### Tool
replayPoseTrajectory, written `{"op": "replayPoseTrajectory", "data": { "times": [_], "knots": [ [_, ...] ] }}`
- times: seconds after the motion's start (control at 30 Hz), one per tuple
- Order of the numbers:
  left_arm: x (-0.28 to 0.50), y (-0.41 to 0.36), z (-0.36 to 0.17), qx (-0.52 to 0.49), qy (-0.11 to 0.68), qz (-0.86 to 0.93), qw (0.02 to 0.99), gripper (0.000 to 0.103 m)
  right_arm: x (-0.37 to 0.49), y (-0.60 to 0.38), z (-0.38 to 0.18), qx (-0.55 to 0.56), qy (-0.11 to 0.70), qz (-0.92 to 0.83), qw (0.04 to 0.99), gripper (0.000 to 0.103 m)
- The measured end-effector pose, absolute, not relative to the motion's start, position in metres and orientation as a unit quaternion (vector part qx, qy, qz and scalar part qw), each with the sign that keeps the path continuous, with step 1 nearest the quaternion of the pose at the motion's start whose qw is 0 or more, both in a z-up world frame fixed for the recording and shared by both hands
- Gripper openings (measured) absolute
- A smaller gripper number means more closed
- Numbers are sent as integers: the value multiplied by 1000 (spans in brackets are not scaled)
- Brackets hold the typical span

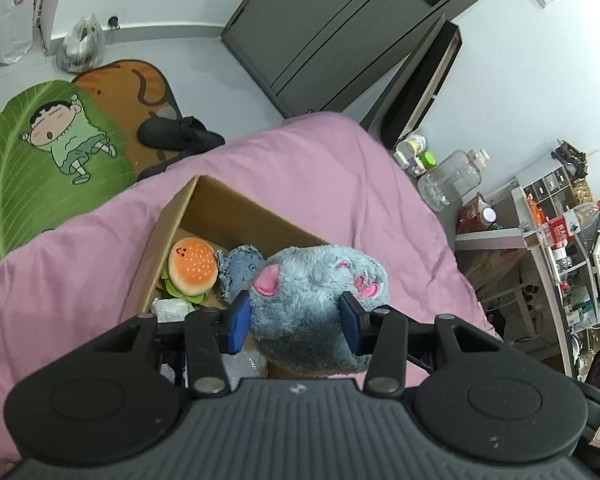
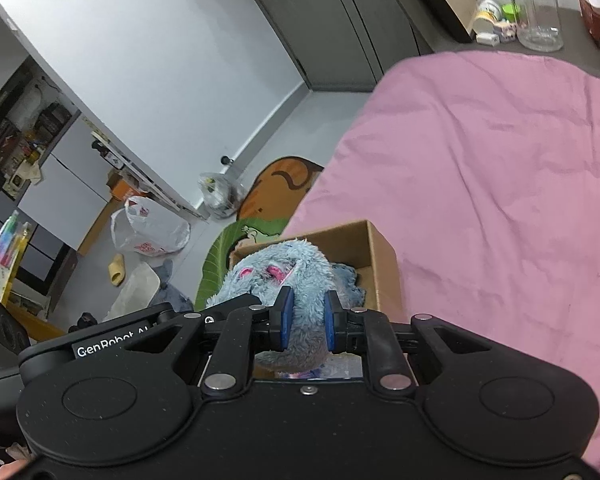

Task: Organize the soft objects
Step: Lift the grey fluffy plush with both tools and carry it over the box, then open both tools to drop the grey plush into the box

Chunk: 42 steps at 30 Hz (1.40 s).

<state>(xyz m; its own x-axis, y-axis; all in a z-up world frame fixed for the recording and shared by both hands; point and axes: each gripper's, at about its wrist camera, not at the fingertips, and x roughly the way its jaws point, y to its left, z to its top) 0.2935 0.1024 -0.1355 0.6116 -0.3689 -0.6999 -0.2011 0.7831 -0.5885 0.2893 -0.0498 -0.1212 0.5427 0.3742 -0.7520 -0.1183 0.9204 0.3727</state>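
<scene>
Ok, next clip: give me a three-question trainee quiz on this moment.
1. True or false: both grippers grip the blue plush toy.
2. What does the cardboard box sit on: (a) floor, (b) pink bed cover, (c) desk?
3. Name the round orange toy inside the box.

Key: 1 true, the left gripper and right gripper are both shut on it. 2 b. 3 the burger plush.

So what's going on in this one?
A person is tidying plush toys into a cardboard box on a pink bedspread. Both handheld grippers are clamped on one fluffy blue plush: the left gripper holds a wide part, the right gripper pinches a narrower part. The plush hangs above the open box, which already holds a burger toy and a smaller blue toy.
</scene>
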Motion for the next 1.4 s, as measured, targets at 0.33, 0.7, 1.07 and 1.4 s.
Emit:
{"op": "replayPoseTrajectory", "data": {
  "times": [0.33, 0.7, 1.07, 1.4],
  "knots": [
    [316, 98, -180, -310, 519, -19, 797, 47, 302, -48, -144, 144, 490, 140, 848, 29],
    [320, 96, -173, -298, 519, -14, 801, 50, 299, -58, -136, 144, 485, 139, 851, 29],
    [295, 95, -129, -281, 482, 0, 830, 68, 277, -63, -109, 152, 457, 146, 864, 29],
    [260, 93, -94, -257, 462, 20, 849, 84, 248, -63, -85, 146, 427, 153, 879, 55]
  ]
}}
